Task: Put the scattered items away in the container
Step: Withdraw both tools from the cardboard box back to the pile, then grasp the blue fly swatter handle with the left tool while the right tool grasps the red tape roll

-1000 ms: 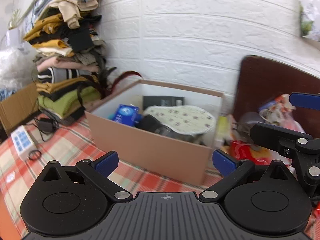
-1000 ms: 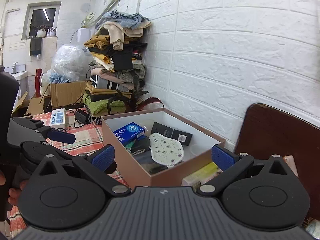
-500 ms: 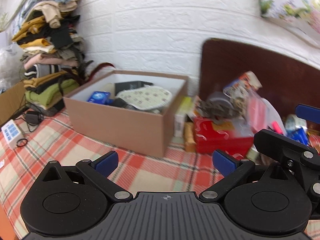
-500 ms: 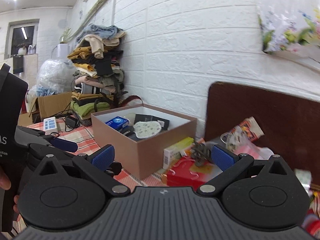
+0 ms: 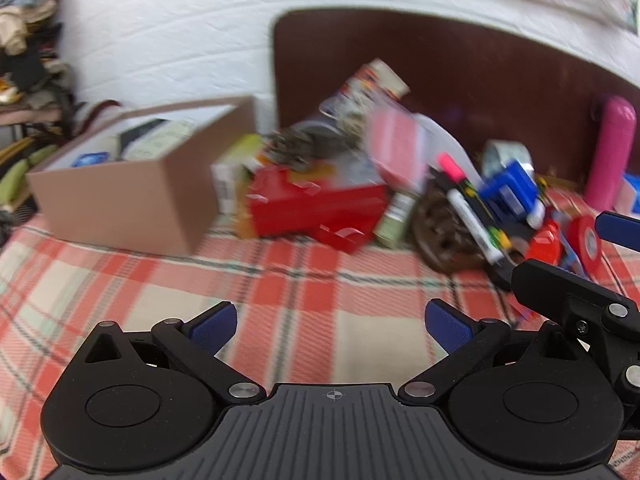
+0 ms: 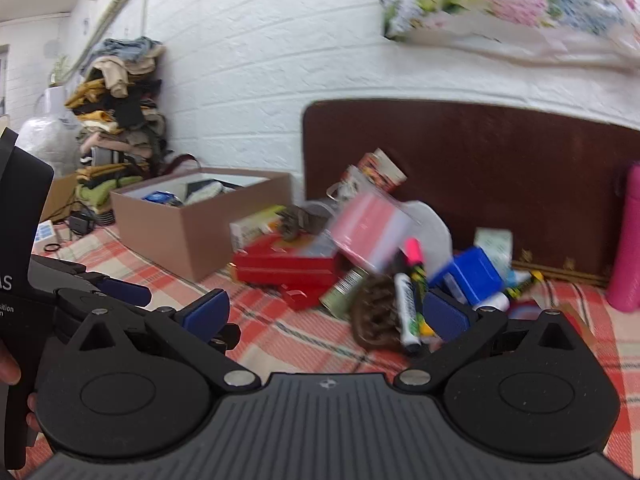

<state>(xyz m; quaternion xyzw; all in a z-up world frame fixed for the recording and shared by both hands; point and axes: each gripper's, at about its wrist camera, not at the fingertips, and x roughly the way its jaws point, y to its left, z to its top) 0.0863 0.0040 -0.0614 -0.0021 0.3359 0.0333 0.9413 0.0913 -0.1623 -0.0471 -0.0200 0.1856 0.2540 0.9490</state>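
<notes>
Hovering above the plaid tablecloth (image 5: 328, 280), the left gripper (image 5: 331, 326) has its blue-padded fingers spread wide with nothing between them. The right gripper (image 6: 326, 312) is likewise spread wide and empty, and its fingers frame the pile of clutter ahead.

The cardboard box (image 5: 120, 196) sits toward the far left of the cloth, close to the white brick wall (image 6: 248, 60), its open top up and its long axis running from the near left toward the far right in the left wrist view. Inside it lie a blue packet (image 6: 158, 197) and some pale and dark items, too blurred to name.

Just right of the box, a yellow-and-white carton (image 6: 256, 226) lies against a red box (image 5: 312, 200). Beyond that the scattered items heap up along the far edge, in front of a dark brown board (image 6: 480, 152) leaning on the wall. A white marker with a black cap (image 6: 406, 310) lies beside a marker with a pink cap (image 6: 416, 268), both with their long axes running near to far, pink cap at the far end. They rest across a brown round object (image 6: 376, 316). A green-labelled can (image 6: 344, 292) lies on its side just left of them, and a blue box (image 6: 472, 276) sits to their right. A pink bottle (image 6: 628, 240) stands upright at the far right edge.
</notes>
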